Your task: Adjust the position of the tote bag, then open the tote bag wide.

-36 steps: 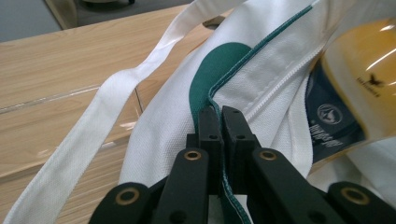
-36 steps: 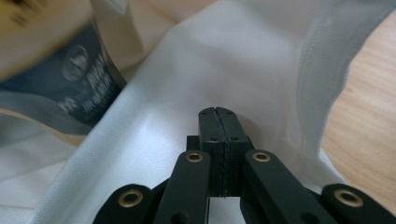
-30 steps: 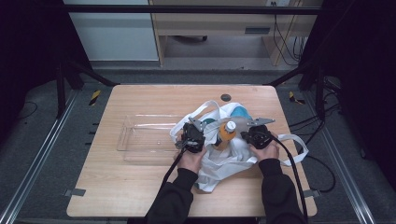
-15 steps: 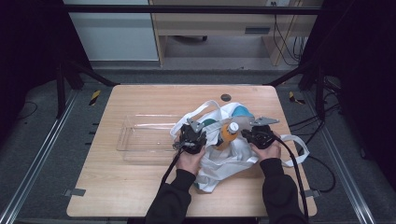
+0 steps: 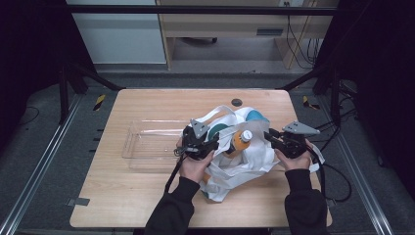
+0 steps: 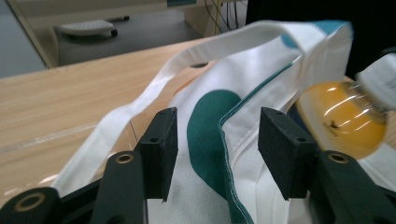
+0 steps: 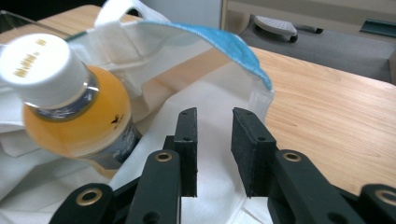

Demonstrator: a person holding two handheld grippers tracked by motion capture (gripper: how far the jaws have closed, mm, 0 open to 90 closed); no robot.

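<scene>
- Jaws of left gripper (image 6: 214, 156) just opening, standing apart over the bag's (image 6: 261, 74) teal-printed cloth edge, pads not pressing.
- Jaws of right gripper (image 7: 214, 151) just opening too, narrow gap, white cloth behind.
- Lying inside the bag on the table (image 5: 161, 105): orange bottle (image 7: 77, 114), white cap.
- Sitting just left: clear tray (image 5: 147, 142).

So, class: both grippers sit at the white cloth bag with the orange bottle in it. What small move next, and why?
Probably lift both grippers clear. The left gripper and right gripper have just been opening, releasing the white cloth tote bag; the orange bottle with a white cap already lies inside.
</scene>
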